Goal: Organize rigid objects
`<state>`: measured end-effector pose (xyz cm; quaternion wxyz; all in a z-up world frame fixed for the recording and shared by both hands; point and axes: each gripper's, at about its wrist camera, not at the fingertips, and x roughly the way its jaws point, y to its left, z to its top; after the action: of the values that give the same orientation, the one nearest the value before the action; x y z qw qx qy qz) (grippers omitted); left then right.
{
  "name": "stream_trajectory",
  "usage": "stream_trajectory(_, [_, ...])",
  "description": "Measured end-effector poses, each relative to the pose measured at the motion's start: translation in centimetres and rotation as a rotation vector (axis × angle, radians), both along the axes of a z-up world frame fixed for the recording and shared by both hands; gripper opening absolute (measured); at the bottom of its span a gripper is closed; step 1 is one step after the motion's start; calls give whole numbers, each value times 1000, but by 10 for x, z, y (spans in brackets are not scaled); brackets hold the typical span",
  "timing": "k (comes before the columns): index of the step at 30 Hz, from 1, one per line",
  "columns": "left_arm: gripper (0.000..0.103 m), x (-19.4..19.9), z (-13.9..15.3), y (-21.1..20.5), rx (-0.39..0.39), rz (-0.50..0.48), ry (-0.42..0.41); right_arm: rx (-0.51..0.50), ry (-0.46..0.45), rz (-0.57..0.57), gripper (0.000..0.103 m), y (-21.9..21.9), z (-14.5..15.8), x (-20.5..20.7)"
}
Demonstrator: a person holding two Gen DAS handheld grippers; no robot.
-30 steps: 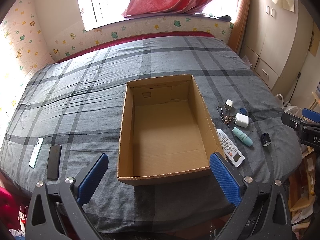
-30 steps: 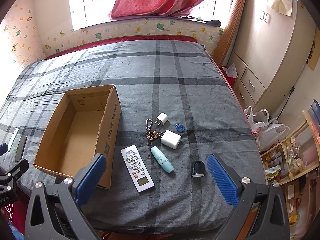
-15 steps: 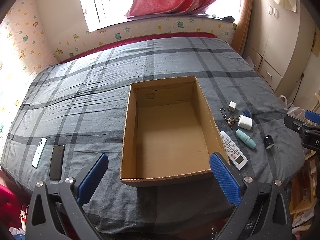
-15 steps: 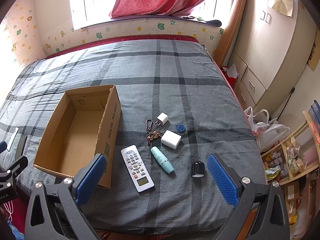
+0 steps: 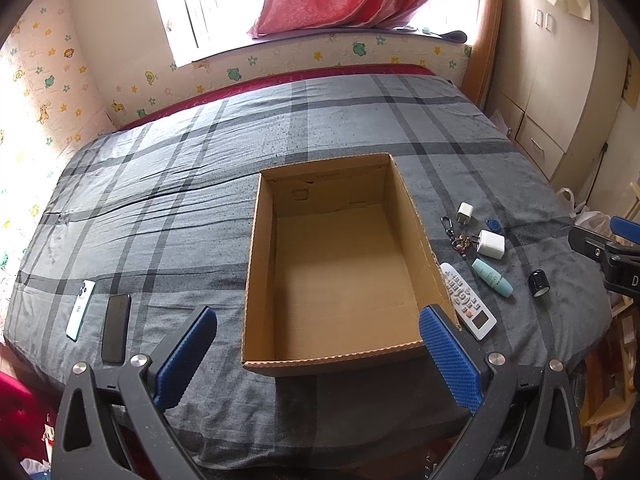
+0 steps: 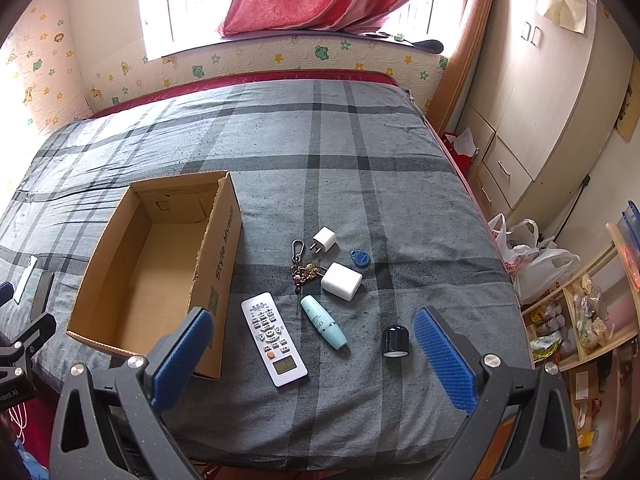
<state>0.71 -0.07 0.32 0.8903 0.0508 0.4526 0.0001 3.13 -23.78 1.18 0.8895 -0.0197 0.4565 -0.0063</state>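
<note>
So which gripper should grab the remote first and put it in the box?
Probably the right gripper. It hangs open just above the white remote, which lies beside the cardboard box. The left gripper is open too, but it faces the box's empty inside.

We record strong daylight from the window behind the bed, overexposed to pure white in both views. Glare also washes out the wall left of the bed. Beneath the window the bedcover is evenly lit, shadows soft. Focus is sharp throughout. Fisheye curvature bends the edges; corners vignette black.
</note>
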Motion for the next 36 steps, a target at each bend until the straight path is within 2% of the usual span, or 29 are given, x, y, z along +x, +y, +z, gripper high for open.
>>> stream_trajectory(17, [103,8,0,-3,12,-14,0,8,11,-3,103,-5,0,8])
stream_trajectory(23, [103,15,-3,-1,-12,-26,3,3,23,-12,103,-7,-3,16])
stream_trajectory(32, [103,39,-29,14,0,-41,2,-3,36,-26,103,-9,-14,29])
stream_trajectory(36, [103,57,-49,32,-21,-17,33,-4,55,-37,103,-13,-24,36])
